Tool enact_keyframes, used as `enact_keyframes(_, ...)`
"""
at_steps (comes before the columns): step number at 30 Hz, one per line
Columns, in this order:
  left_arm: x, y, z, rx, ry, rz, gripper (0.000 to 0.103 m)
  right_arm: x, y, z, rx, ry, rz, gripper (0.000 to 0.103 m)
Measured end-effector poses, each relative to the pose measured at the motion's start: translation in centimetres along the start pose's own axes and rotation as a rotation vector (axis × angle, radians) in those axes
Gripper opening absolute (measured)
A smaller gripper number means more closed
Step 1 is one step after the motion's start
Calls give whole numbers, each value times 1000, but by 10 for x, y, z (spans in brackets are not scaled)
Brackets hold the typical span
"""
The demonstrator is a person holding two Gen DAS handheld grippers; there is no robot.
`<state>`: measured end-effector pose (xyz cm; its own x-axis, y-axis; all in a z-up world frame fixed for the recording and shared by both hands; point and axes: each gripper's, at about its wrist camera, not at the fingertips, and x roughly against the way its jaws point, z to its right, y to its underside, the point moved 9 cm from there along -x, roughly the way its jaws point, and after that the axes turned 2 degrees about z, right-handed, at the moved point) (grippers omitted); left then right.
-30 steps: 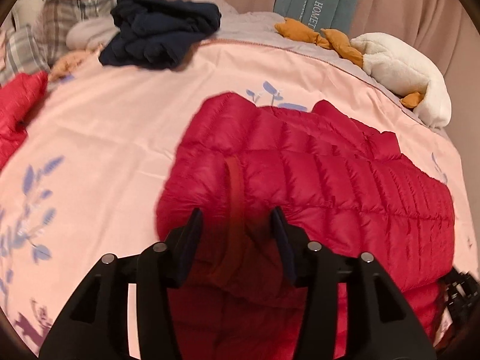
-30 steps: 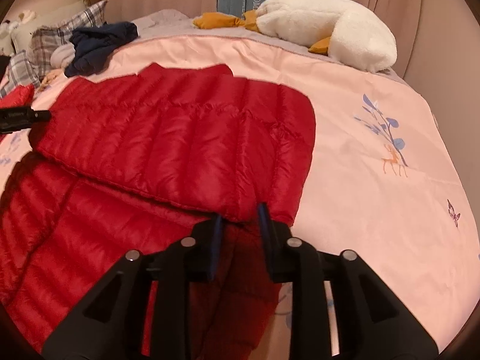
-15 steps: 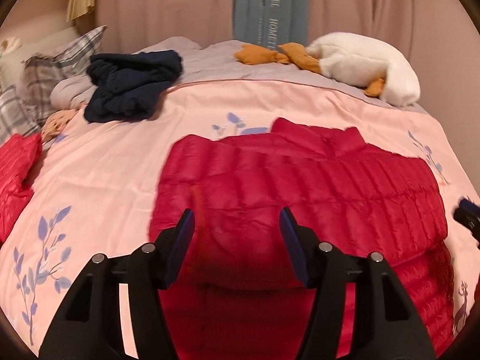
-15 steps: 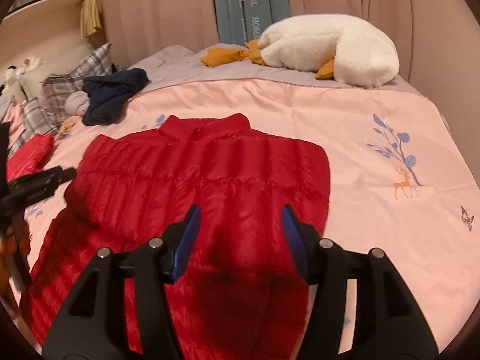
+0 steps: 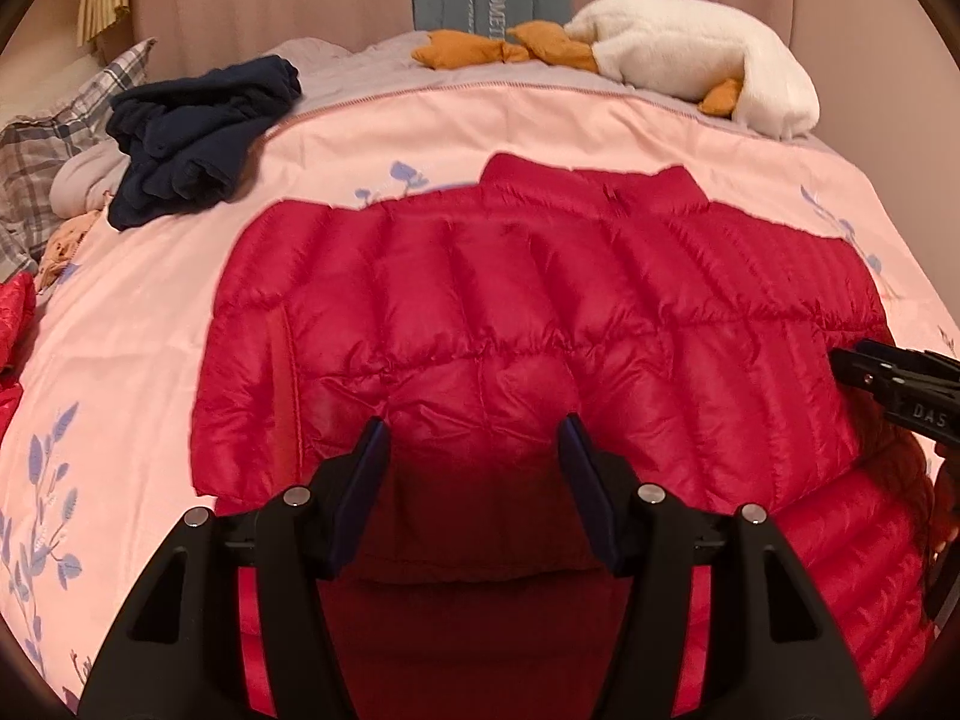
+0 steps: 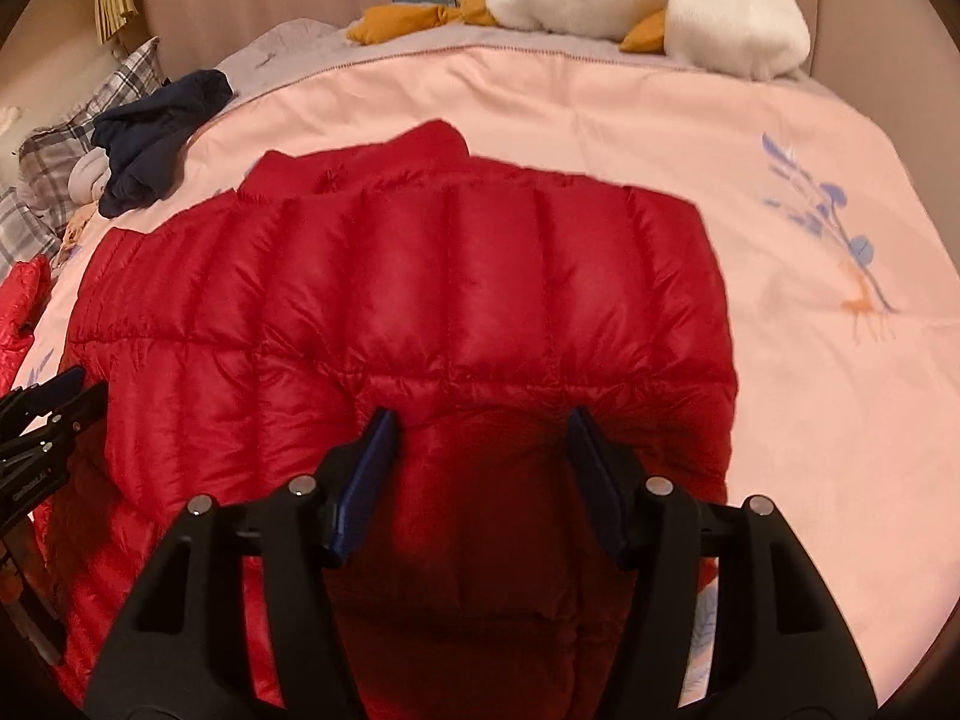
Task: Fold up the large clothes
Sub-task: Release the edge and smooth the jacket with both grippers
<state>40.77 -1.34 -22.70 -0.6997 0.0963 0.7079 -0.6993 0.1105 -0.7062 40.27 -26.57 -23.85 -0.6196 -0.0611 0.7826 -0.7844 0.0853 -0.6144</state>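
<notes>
Red down jacket (image 5: pixel 540 324) lies on the pink bed cover (image 5: pixel 150 312), its lower half already doubled up toward the collar; left claw (image 5: pixel 474 462) and right claw (image 6: pixel 480 450) hover spread, holding nothing; likely further folds remain

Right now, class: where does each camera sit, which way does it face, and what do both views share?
Left wrist: sits on the left gripper, facing the red jacket; its open fingers show.
Right wrist: sits on the right gripper, above the jacket's right side; its open fingers show.
Both share the jacket, navy clothes and white plush toy.
</notes>
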Motion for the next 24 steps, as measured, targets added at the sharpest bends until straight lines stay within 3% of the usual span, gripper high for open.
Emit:
enact_keyframes(3, -3, 1, 0, -2, -1, -6, 60, 1, -3, 1, -19, -19, -16, 61)
enact_keyframes(7, -4, 1, 0, 0, 4, -8, 60, 28, -23, 3, -44, -52, 100, 62)
enact_keyframes(9, -5, 1, 0, 0, 6, -7, 60, 30, -31, 12, -74, -16, 126, 63)
enact_keyframes(13, -6, 2, 0, 0, 8, -7, 60, 6, -30, 34, -135, 55, 54, 65)
enact_keyframes(16, -7, 2, 0, 1, 15, -7, 60, -12, -19, 36, -152, 58, 3, 67)
enact_keyframes(21, -9, 2, 1, -1, 13, -10, 60, -13, -18, 36, -140, 73, -9, 67)
enact_keyframes(24, -9, 2, 0, 2, 12, -15, 60, 10, -22, 28, -109, 71, 50, 67)
